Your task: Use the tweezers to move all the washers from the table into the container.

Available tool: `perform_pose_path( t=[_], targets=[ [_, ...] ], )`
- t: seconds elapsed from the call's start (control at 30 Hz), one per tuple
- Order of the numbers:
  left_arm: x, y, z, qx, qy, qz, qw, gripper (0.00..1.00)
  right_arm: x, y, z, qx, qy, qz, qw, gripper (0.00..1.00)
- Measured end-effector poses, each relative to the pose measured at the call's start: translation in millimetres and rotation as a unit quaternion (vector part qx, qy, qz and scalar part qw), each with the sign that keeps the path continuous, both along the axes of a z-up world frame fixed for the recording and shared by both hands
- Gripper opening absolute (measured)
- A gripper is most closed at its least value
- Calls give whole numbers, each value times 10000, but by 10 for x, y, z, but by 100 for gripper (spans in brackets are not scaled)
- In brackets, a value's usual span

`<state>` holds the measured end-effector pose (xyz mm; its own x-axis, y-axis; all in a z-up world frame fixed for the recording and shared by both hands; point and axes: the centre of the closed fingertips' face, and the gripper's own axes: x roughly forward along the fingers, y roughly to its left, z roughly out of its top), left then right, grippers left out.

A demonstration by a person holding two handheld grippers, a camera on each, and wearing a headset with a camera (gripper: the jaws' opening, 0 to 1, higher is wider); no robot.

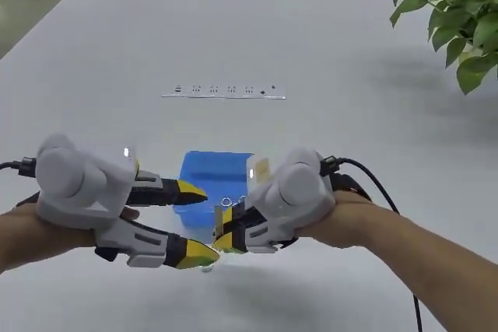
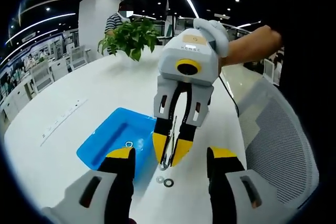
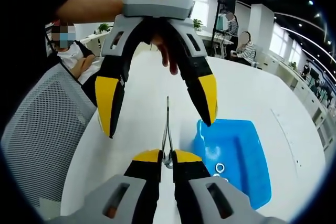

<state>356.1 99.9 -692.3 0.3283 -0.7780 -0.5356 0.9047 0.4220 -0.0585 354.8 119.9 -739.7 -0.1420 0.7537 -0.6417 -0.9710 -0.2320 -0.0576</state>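
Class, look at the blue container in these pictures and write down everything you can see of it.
The container is a shallow, rectangular, open-topped tray. It is bright blue and glossy, plastic by its look, with rounded corners and low walls. It sits flat on the white table, toward the table's near side. At least two small metal washers lie inside at one end, and much of its floor shows bare. Nothing grips it.
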Motion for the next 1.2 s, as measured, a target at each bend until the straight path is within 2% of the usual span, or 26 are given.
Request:
perform_pose_path(
  t=[0.03, 0.13, 0.3, 0.53, 0.73, 1.0, 1.2],
  targets=[
    [3, 9, 10, -24, -32, 33, 10000, 62, 10, 5, 21, 1, -15, 5, 10000, 9],
    [12, 38, 8, -44, 42, 157, 9999, 67, 29, 15, 71, 35, -23, 10, 10000, 9],
    [61, 107, 23, -64, 22, 388, 9992, 81, 79, 34, 151, 42, -74, 38, 10000, 9],
    [125, 210, 83, -154, -51, 646, 9978, 89, 195, 99, 264, 106, -148, 76, 9998, 9],
    [197, 258, 120, -200, -127, 812, 9964, 98, 328, 144, 300, 130, -293, 155, 9994, 9],
    [279, 299, 116, -215, -141, 913, 9955, 99, 445, 164, 280, 136, -338, 201, 9991, 9],
    [352, 308, 111, -225, -159, 936, 9952, 99, 530, 191, 212, 159, -353, 240, 9990, 9]
  ],
)
